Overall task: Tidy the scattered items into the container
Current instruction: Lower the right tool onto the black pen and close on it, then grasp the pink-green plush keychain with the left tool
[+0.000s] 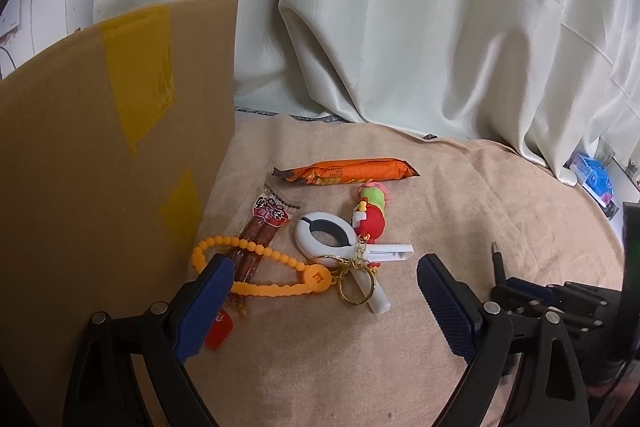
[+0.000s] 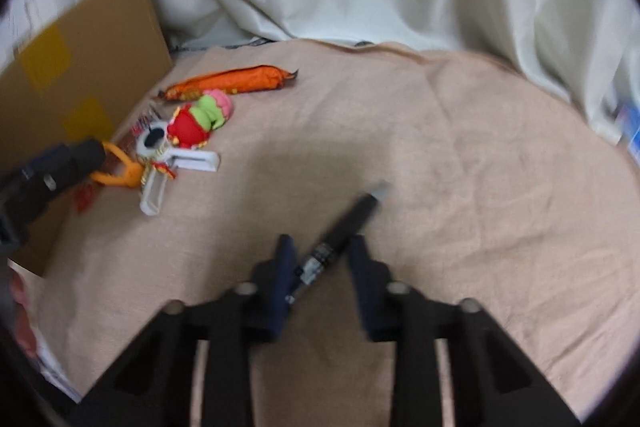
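Place: a home room
Signs: pale curtain (image 1: 440,27) hanging behind; peach towel (image 1: 460,195) spread as the surface; cardboard box (image 1: 100,147); snacks and trinkets

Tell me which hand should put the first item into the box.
Right, probably. Its tongs already straddle the black pen, though the blurred picture leaves the grip unclear. The left tongs stand open over the orange strap.
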Motion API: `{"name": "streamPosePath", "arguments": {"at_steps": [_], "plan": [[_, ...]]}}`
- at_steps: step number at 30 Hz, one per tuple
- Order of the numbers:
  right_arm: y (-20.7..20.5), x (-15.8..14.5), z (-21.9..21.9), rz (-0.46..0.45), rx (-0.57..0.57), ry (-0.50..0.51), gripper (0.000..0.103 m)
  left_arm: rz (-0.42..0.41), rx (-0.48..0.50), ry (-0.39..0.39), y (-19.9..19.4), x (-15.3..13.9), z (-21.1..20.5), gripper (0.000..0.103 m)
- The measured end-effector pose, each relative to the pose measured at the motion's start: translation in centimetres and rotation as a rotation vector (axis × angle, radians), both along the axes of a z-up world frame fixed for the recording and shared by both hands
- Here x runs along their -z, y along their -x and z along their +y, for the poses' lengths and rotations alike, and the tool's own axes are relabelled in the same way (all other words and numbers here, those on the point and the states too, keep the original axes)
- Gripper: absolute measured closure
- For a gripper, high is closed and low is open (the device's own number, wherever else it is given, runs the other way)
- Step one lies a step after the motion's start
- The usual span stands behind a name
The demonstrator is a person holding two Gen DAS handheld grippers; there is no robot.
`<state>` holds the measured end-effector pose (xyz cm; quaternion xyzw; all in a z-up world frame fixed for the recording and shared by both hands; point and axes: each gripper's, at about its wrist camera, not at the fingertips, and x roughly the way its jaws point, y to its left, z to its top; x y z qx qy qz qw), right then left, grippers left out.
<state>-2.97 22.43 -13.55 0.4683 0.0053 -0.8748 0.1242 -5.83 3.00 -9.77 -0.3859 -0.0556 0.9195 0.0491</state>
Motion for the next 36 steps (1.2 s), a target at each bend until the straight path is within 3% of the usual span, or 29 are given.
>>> {"name": "streamPosePath", "arguments": {"at_steps": [2,6,9,12,13,15,17,18,19,20,23,26,30,36], "plan": [[0.1,-0.3,0.9,-0.002,-0.015,0.016,0.084,-0.003,0.003,-0.004,0.2,0.1,0.1,0.009],[0.1,-1.5,0.6,0.092,-0.074,-0.102,0.088,0.004,0.008,0.007,0.2,0.2,0.3,0.009],[0.8,-1.6,0.6,0.063,-0.092,-0.063,0.088,0.001,0.011,0.015,0.3,0.4,0.5,0.009],[0.8,-0.7,0.1,0.039,-0.086,-0.115,0.084,-0.011,0.011,0.024,0.6,0.8,0.7,0.009],[0.8,-0.2,0.0,0.018,-0.089,-0.122,0.075,-0.011,0.013,0.023,0.7,0.9,0.8,0.009],[0.5,0.0,0.1,0.023,-0.096,-0.115,0.07,-0.01,0.01,0.022,0.7,0.9,0.9,0.009],[0.4,0.0,0.3,0.023,-0.099,-0.107,0.07,-0.016,0.009,0.021,1.0,1.1,1.1,0.009],[0.3,0.0,0.5,0.026,-0.098,-0.096,0.07,-0.018,0.008,0.021,1.0,1.3,1.2,0.009],[0.3,0.0,0.7,0.03,-0.097,-0.088,0.084,-0.023,0.009,0.023,1.2,1.4,1.3,0.009],[0.4,-0.1,0.9,0.03,-0.096,-0.084,0.09,-0.028,0.012,0.027,1.4,1.6,1.4,0.009],[0.5,-0.7,1.7,0.015,-0.101,0.0,0.09,-0.052,0.025,0.021,2.5,2.0,1.9,0.009],[0.4,-1.6,2.2,0.054,-0.083,-0.015,0.09,-0.016,0.058,-0.003,3.9,0.9,2.8,0.009],[0.9,-1.8,3.1,0.046,-0.064,0.028,0.09,-0.042,0.097,0.118,6.0,1.9,4.9,0.009],[1.1,-1.6,3.7,0.048,-0.066,0.029,0.09,-0.072,0.095,0.083,8.1,2.9,5.5,0.01]]}}
